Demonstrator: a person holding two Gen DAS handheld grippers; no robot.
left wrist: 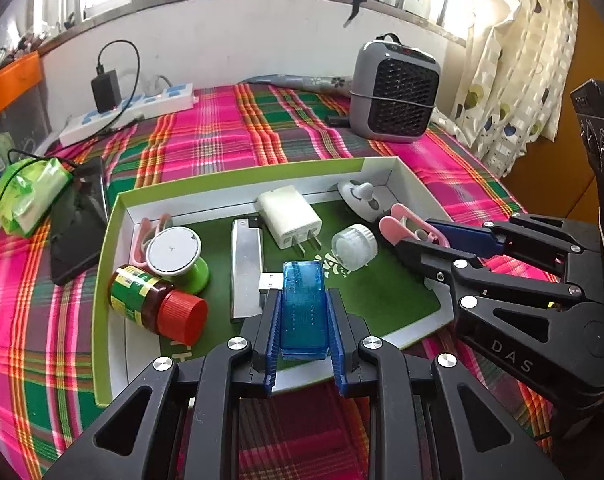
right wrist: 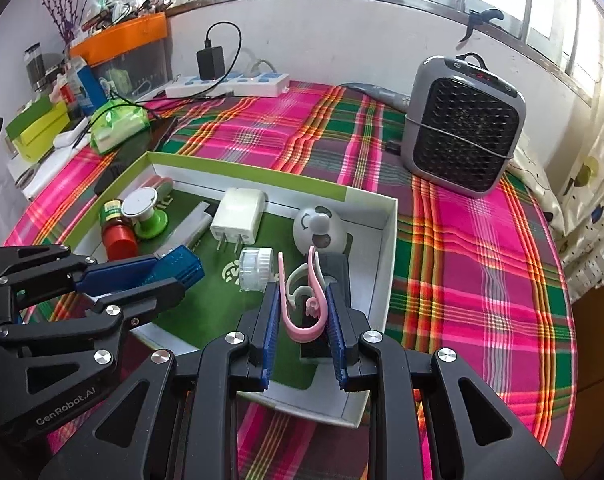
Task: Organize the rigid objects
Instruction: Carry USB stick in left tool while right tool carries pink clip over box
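My left gripper (left wrist: 304, 296) is shut on a translucent blue USB stick (left wrist: 304, 312), held over the near edge of a shallow white box with a green floor (left wrist: 241, 178). My right gripper (right wrist: 302, 292) is shut on a pink U-shaped clip (right wrist: 302, 320) above the box's right end (right wrist: 386, 264). In the box lie a brown bottle with a red cap (left wrist: 157, 304), a white disc on a green stand (left wrist: 173, 250), a silver bar (left wrist: 245, 264), a white plug charger (left wrist: 289, 216), a clear small jar (left wrist: 354, 246) and a grey face-shaped piece (right wrist: 320, 228).
The box sits on a pink and green plaid cloth. A grey fan heater (right wrist: 462, 136) stands at the back right, a white power strip (right wrist: 229, 82) with a black charger by the wall. A black phone (left wrist: 77, 224) and a green packet (left wrist: 29, 196) lie left of the box.
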